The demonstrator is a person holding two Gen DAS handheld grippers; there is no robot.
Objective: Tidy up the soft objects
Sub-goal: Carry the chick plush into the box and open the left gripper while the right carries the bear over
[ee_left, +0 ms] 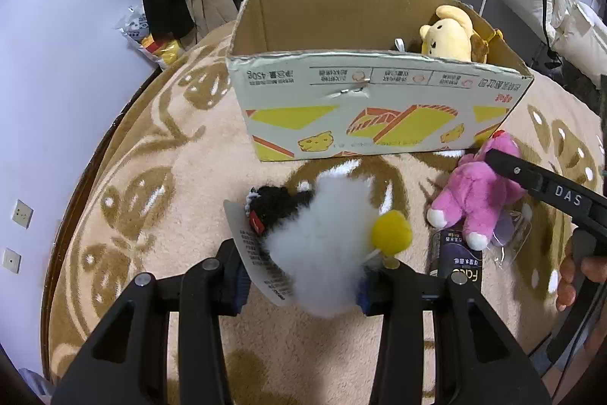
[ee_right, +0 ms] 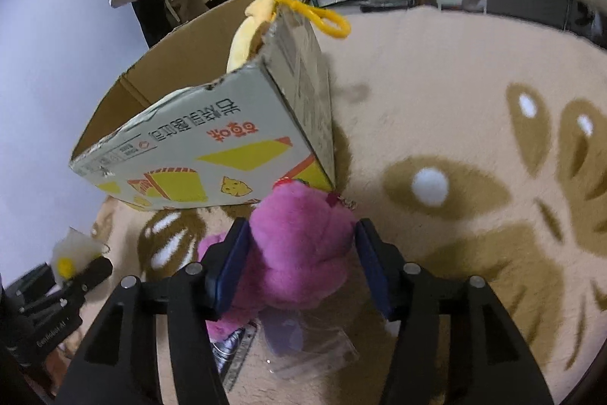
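Fluffy white plush (ee_left: 326,253) in left tongs (ee_left: 301,285), fuzzy pink plush (ee_right: 299,245) between right tongs (ee_right: 299,268)

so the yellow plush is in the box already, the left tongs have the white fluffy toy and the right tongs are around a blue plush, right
Not quite: the plush between the right tongs is pink, not blue, as the right wrist view shows. The rest holds: the yellow plush sits in the cardboard box, and the left tongs have the white fluffy toy.

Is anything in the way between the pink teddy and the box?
Nothing visible lies between them. The pink plush sits between the right gripper's pads, right against the cardboard box's near corner. Only the box's own wall must be cleared; a yellow plush is already inside.
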